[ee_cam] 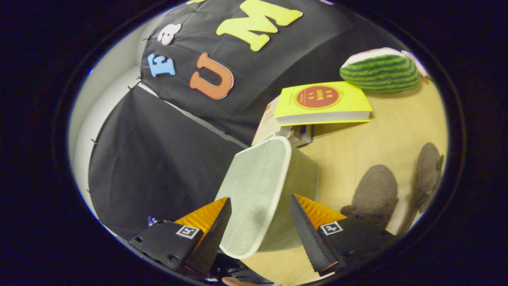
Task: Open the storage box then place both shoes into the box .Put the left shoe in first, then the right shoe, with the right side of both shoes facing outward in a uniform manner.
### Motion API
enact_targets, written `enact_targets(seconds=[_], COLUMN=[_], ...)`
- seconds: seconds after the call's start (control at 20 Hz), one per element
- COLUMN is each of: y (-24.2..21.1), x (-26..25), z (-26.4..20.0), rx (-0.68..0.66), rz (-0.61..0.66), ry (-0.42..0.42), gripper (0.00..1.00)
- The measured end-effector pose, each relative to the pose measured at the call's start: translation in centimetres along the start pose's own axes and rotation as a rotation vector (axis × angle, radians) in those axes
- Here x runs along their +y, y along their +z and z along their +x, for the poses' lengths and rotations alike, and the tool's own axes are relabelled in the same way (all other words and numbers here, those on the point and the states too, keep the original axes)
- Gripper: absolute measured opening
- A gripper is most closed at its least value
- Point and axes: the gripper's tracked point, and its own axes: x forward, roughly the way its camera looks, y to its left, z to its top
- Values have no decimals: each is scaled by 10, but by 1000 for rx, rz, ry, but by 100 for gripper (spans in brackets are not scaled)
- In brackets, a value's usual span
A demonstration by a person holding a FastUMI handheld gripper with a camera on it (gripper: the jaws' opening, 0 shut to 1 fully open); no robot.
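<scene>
The storage box (301,174) is a pale grey-green fabric cube standing on the wooden table (397,127), its flat lid (254,190) closed on top. My gripper (260,198) is open, its two black fingers with orange backs standing either side of the lid's near end; whether they touch it I cannot tell. Two grey-brown fuzzy shoes lie on the table past the right finger: one (375,194) close to the box, the other (428,172) further out.
A yellow book (323,103) rests on a cardboard box (270,123) just behind the storage box. A green striped watermelon-shaped plush (379,73) lies beyond the book. Black cloth booth walls (158,159) close in behind the storage box.
</scene>
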Motion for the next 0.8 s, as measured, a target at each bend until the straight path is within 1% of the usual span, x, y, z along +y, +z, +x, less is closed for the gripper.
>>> enact_targets(seconds=[0.05,0.1,0.15,0.2,0.25,0.35,0.4,0.45,0.5,0.55,0.65,0.75,0.8], y=[1,4,7,6,5,4,3,4,6,9,10,10,11], x=[-5,-19,-31,-35,-34,-38,-32,-30,-29,-25,-19,-8,-3], z=[2,6,9,12,15,20,20,17,15,13,7,3,2], rx=[23,31,42,59,79,106,113,111,99,89,76,55,43], rz=[32,49,51,64,82,113,122,110,91,80,48,3,-14], ry=[1,-27,-55,-55,-37,-30,-6,0,-1,1,-10,-21,-26], gripper=[92,92,88,84,81,63,55,40,35,26,16,11,10])
